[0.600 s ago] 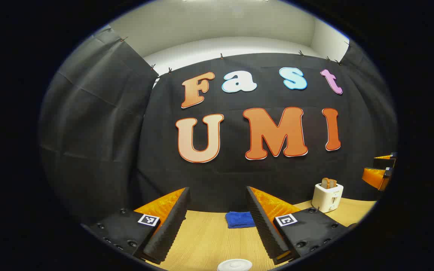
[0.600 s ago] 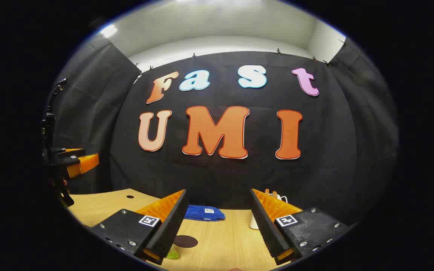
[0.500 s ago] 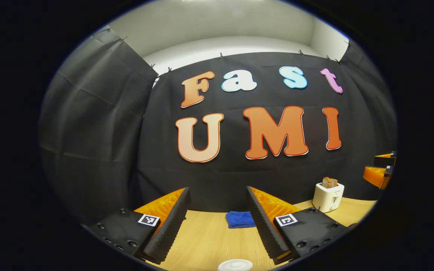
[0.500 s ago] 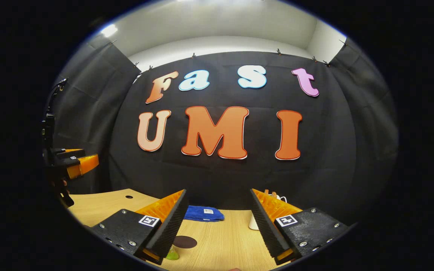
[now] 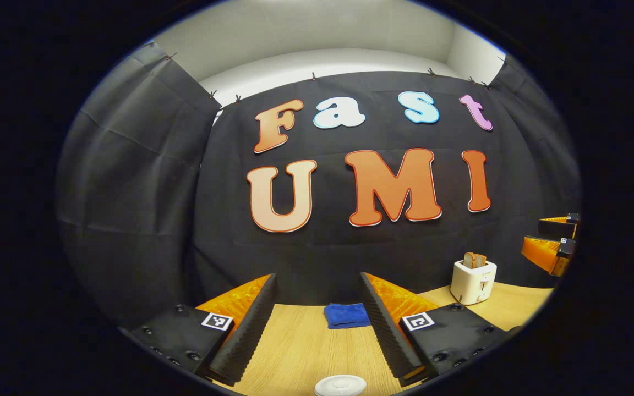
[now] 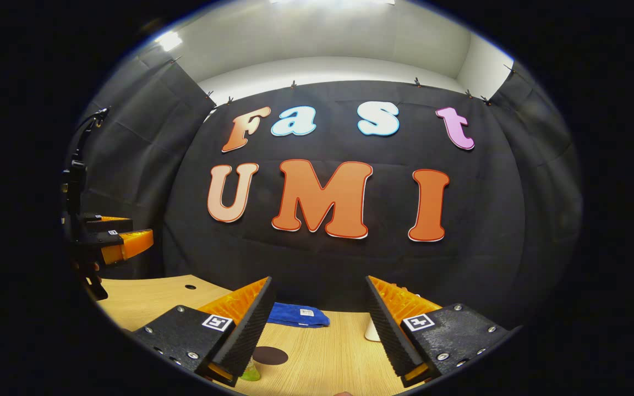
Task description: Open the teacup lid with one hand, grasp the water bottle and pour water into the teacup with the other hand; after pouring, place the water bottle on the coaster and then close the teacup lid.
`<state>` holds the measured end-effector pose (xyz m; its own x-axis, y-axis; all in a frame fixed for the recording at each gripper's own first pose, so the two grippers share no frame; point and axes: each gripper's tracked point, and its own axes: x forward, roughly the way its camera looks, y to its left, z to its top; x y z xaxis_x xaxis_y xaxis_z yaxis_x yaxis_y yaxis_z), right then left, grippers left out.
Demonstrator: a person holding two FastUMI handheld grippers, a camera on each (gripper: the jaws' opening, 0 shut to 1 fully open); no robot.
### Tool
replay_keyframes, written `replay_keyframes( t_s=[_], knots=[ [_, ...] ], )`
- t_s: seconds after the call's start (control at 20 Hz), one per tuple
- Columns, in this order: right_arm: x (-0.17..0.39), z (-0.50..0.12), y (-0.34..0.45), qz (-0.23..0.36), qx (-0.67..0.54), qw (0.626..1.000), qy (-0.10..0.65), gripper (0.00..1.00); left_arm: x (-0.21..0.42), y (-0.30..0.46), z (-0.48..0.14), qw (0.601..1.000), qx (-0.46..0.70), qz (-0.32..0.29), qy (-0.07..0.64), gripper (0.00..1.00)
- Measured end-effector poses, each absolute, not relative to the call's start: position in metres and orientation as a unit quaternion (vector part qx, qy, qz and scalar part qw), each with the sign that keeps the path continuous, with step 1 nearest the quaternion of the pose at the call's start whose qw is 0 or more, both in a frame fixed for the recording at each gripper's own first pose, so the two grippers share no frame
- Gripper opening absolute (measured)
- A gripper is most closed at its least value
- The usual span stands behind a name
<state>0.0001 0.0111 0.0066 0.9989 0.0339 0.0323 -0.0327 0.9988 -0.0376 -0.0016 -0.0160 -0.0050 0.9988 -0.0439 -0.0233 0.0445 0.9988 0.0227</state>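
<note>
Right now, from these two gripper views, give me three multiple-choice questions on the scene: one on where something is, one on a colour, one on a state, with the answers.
1. Where does the toaster stand relative to the folded cloth in the left gripper view?
A. To its right, on the table
B. On top of it
C. To its left

2. What colour is the folded cloth?
A. Red
B. Blue
C. White

3. How does the left gripper stand?
A. Shut on the teacup lid
B. Shut on the cloth
C. Open, holding nothing

Answers: 1 A, the toaster sits farther right on the wood. 2 B, the cloth is plainly blue. 3 C, bare table shows between its spread fingers, and the lid lies below them untouched.
</note>
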Motion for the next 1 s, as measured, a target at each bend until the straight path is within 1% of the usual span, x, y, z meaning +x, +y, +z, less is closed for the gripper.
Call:
replay_keyframes(
  t_s=[0.3,0.4,0.55,0.65,0.8,0.95,1.0],
  knots=[
    [-0.002,0.017,0.013,0.024,-0.018,0.999,-0.029,0.97,-0.002,-0.016,0.012,1.0,0.002,-0.017,-0.004,0.95],
    [-0.004,0.013,0.016,0.029,-0.014,0.999,-0.031,0.97,-0.004,-0.017,0.006,1.0,0.001,-0.022,0.001,0.95],
    [-0.005,-0.008,0.022,0.037,-0.011,0.999,-0.016,0.97,-0.008,-0.028,-0.018,0.999,-0.012,-0.045,0.019,0.96],
    [-0.005,-0.021,0.025,0.039,-0.007,0.999,-0.004,0.98,-0.009,-0.032,-0.038,0.998,-0.001,-0.062,0.03,0.96],
    [-0.007,-0.043,0.039,0.065,0.02,0.997,0.018,0.97,-0.014,-0.049,-0.068,0.993,0.012,-0.107,0.054,0.96],
    [-0.006,-0.058,0.046,0.08,0.032,0.996,0.037,0.97,-0.018,-0.052,-0.097,0.99,0.019,-0.118,0.079,0.96],
    [-0.007,-0.062,0.047,0.082,0.029,0.995,0.04,0.97,-0.018,-0.052,-0.104,0.989,0.019,-0.12,0.086,0.93]
  ],
)
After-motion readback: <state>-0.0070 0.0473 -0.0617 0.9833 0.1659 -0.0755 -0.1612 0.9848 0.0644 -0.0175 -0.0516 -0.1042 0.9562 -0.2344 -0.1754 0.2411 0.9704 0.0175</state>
